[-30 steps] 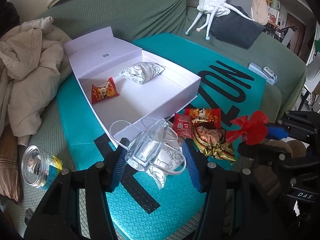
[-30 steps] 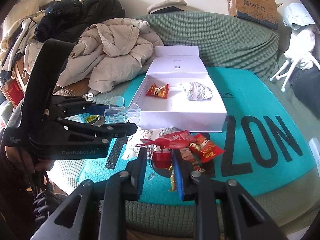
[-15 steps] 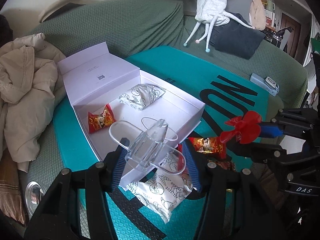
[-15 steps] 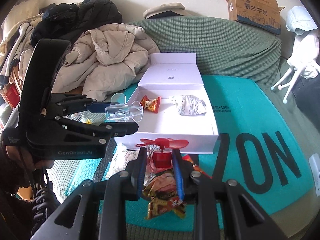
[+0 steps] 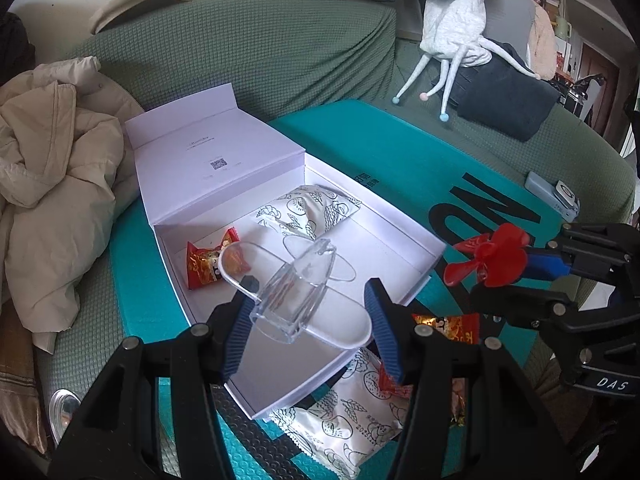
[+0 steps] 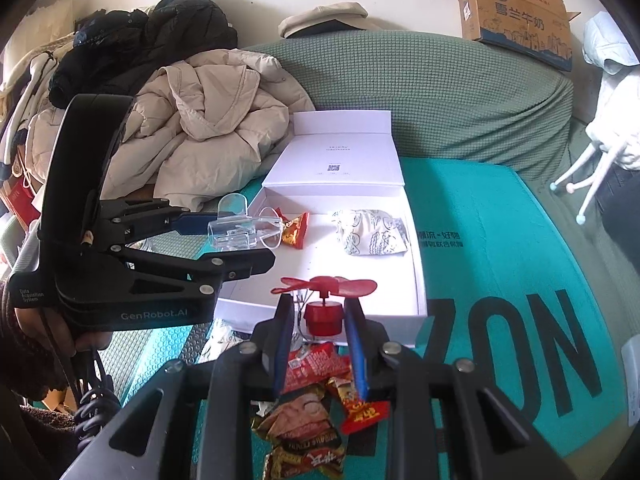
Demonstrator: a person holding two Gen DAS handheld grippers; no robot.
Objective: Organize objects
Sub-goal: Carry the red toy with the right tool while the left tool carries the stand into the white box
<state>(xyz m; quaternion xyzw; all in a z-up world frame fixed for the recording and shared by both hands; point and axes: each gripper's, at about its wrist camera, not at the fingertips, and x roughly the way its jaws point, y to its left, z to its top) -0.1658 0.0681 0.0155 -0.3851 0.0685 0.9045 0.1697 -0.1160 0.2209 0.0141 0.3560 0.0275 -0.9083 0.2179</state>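
Observation:
My left gripper [image 5: 306, 312] is shut on a clear plastic stand [image 5: 296, 288] and holds it over the near part of the open white box [image 5: 420, 240]. The stand also shows in the right wrist view [image 6: 240, 228]. My right gripper [image 6: 320, 320] is shut on a small red fan [image 6: 324, 304] just above the box's front wall [image 6: 416, 312]; the fan shows in the left wrist view too [image 5: 488, 258]. A red candy [image 5: 208, 264] and a white printed packet [image 5: 308, 210] lie in the box.
Loose snack wrappers [image 6: 316, 400] and a white packet [image 5: 348, 420] lie on the teal mat [image 6: 500, 240] in front of the box. A beige coat [image 6: 208, 128] lies left on the green sofa. A can [image 5: 64, 404] lies at lower left. A pale blue device [image 5: 556, 196] sits at right.
Both grippers have moved forward with their loads, from over the snack pile to over the box. The stand now hangs above the box's interior and the fan is at its front wall.

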